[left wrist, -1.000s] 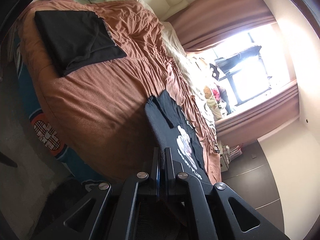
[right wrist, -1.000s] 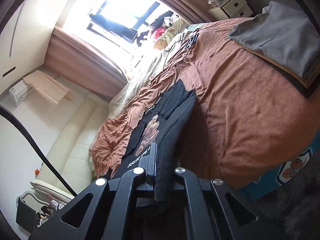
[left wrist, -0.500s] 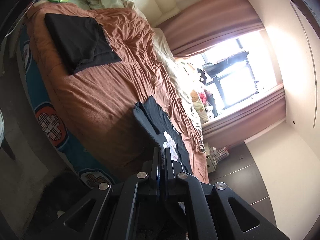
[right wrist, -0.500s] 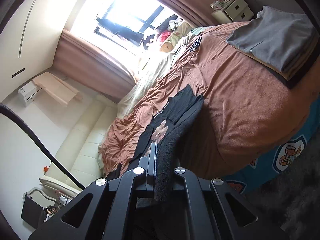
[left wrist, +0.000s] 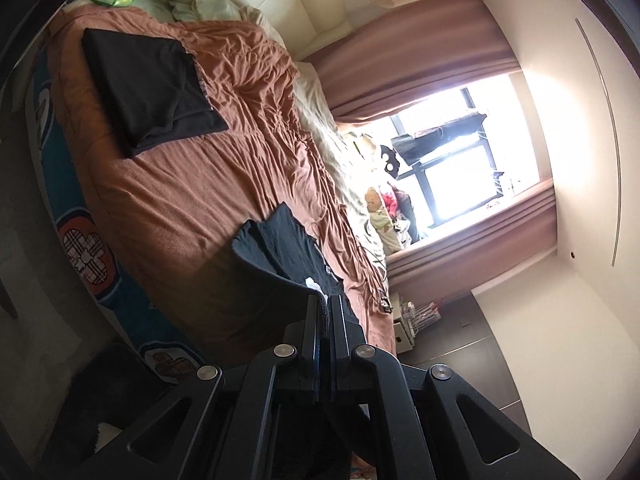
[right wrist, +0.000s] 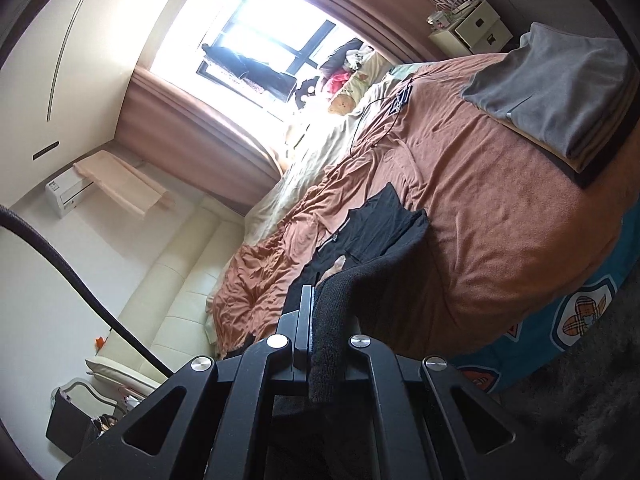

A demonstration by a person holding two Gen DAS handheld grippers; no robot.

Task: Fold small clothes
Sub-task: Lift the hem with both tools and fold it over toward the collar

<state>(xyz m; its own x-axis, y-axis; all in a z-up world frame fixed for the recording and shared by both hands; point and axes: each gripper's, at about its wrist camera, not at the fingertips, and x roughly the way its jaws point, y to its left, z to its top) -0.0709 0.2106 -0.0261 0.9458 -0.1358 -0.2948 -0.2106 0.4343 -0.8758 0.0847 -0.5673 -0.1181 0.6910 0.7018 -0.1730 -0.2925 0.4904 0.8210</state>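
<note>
A small black T-shirt with a light print (left wrist: 280,248) lies partly on the brown bedspread (left wrist: 180,200), its near hem lifted off the bed. My left gripper (left wrist: 325,304) is shut on one corner of that hem. My right gripper (right wrist: 316,300) is shut on the other corner, where the black fabric (right wrist: 376,240) bunches thickly between the fingers. The shirt stretches from both grippers back to its collar and sleeves, which rest on the bed. The print is mostly hidden by the raised fabric.
A folded dark garment (left wrist: 148,84) lies on the bed towards the headboard. A folded grey stack (right wrist: 560,88) lies at the foot end. Soft toys (left wrist: 376,208) sit by the bright window. A white nightstand (right wrist: 472,28) stands beyond the bed. Dark rug (right wrist: 580,420) below.
Both grippers have lifted and pulled back from the bed with the shirt's hem. The shirt now hangs up off the bedspread and its print is mostly covered.
</note>
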